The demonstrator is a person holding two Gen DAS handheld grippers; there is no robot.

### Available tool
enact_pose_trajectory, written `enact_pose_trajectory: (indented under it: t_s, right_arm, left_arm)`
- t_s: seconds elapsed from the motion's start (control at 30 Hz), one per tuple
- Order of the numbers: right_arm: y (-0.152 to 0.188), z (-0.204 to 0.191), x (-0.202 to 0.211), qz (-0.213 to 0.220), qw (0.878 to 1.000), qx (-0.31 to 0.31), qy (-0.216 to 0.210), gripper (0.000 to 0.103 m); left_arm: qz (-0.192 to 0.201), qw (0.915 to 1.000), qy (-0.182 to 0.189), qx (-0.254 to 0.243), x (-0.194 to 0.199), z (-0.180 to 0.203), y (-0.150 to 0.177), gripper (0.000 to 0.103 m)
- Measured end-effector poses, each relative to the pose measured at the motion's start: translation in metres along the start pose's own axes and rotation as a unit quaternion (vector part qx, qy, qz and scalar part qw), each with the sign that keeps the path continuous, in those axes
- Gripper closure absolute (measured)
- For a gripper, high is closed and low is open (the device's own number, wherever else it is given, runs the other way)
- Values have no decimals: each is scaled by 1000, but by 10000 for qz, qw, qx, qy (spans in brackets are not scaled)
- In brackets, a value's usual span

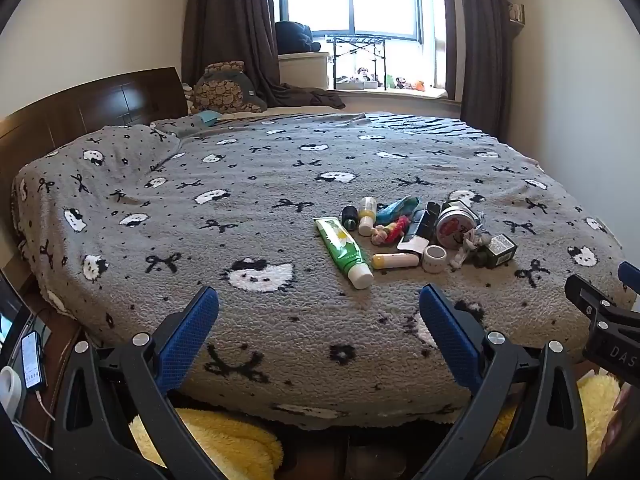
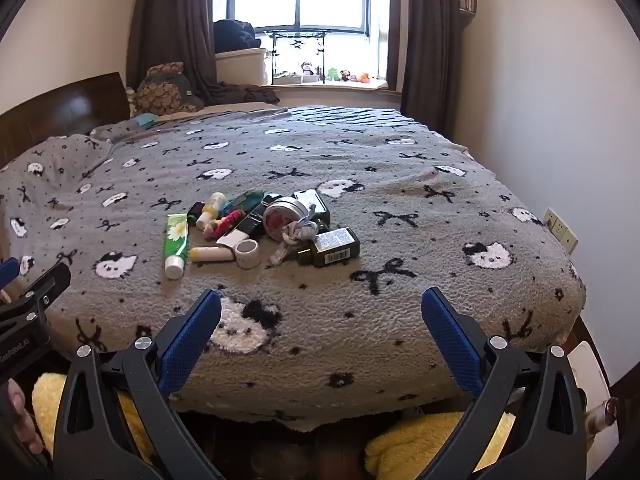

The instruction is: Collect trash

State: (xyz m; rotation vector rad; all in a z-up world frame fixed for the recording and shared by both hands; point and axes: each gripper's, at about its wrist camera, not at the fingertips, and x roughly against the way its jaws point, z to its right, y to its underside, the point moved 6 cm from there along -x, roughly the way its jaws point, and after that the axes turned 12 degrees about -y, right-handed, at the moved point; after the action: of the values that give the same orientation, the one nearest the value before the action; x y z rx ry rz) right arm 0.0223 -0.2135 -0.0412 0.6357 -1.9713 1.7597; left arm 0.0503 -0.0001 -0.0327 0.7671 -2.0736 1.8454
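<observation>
Trash: a cluster of small items lies on the grey patterned blanket [image 2: 400, 320], ahead of both my tongs, none of it lifted yet.
Left gripper [image 1: 319, 304]: jaws wide apart, nothing between them, above the near edge of the bed.
Right gripper [image 2: 321, 306]: jaws wide apart, empty, beside the left one.
Nearest items: green tube [image 2: 175, 242] with white cap toward me; small cream tube [image 2: 212, 255]; white tape roll [image 2: 247, 253] touching it.
Middle of pile: dark box with barcode [image 2: 334, 247]; round tin [image 2: 285, 213] propped on the items around it; a knotted grey rag [image 2: 294, 236] draped between them.
Far items: small bottles and coloured wrappers, too tangled to separate by eye.
Receptacle: no bin visible in either view.
Risk: items overlap, so closing on one may drag or tip its neighbours; the tin, I judge, could roll off.
Risk: the soft blanket may bunch into the pads.
</observation>
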Motion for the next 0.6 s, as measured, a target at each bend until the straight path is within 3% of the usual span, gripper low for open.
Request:
enact_pose_trajectory:
  t_s: [0.6]
  right_arm:
    - [-4, -5, 1, 59, 9999, 29, -77, 3]
  left_arm:
    - [5, 10000, -4, -4, -1, 0, 0, 8]
